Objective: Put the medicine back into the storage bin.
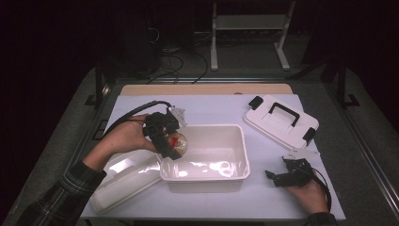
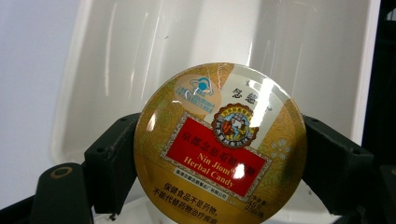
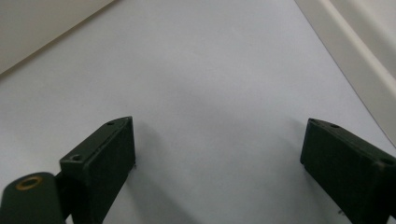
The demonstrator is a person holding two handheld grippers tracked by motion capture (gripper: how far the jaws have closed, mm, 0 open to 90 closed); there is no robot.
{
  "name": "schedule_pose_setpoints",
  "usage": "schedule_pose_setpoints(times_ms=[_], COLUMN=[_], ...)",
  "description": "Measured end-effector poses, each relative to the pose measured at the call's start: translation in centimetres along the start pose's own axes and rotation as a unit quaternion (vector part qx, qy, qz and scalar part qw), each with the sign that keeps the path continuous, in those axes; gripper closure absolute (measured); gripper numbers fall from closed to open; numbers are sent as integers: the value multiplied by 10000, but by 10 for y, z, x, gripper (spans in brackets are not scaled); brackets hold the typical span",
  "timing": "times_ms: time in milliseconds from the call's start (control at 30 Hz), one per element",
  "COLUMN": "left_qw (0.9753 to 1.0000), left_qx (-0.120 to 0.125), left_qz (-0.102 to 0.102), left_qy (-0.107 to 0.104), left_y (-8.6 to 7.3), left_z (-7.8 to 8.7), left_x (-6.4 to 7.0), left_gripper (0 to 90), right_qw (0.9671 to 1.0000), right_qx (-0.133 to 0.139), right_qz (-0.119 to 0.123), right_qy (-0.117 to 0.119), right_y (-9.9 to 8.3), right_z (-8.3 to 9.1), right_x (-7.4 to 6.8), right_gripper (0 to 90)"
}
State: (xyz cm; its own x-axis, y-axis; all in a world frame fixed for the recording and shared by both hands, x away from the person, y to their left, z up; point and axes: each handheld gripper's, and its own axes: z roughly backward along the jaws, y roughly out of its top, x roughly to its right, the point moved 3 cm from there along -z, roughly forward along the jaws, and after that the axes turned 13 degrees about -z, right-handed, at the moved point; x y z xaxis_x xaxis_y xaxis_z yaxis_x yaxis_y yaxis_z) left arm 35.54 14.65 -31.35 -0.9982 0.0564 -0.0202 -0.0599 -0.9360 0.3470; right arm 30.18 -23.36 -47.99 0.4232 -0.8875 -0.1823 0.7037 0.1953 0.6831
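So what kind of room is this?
Probably a lab or workshop. A lit table stands in a dark room, cables lie on the floor, and a white metal frame stands behind.

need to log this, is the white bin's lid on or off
Off: the lid lies on the table right of the open bin.

Overall light: my table (image 1: 207,106) is lit brightly from above, the room around it nearly black.
Glare: white hot spots burn out the floor of the white bin (image 1: 207,176); a sheen streaks the candy tin (image 2: 219,144) lid between my left jaws.
Shadows: soft dark patches spread under my right jaws on the sheet.
Focus: tin label sharp; high view soft and grainy.
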Motion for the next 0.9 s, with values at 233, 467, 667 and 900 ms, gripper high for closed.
schedule_pose_setpoints(times_ms=[233, 467, 667, 900], left_qw=[9998, 9992, 9986, 9981], left_qx=[-203, -353, -457, -520], left_qz=[-85, -171, -257, -334], left_qy=[-34, -84, -84, -49], left_y=[5, 4, 0, -4], left_z=[-18, -34, -42, -48], left_x=[1, 2, 4, 6], left_gripper=[197, 197, 196, 194], right_qw=[10000, 10000, 10000, 10000], right_qx=[0, 0, 2, 1], right_qz=[-5, -6, -7, 0], right_qy=[1, 0, 0, 0], right_y=[0, 0, 0, 0], right_z=[0, 0, 0, 0], right_x=[0, 0, 0, 0], right_gripper=[93, 92, 92, 92])
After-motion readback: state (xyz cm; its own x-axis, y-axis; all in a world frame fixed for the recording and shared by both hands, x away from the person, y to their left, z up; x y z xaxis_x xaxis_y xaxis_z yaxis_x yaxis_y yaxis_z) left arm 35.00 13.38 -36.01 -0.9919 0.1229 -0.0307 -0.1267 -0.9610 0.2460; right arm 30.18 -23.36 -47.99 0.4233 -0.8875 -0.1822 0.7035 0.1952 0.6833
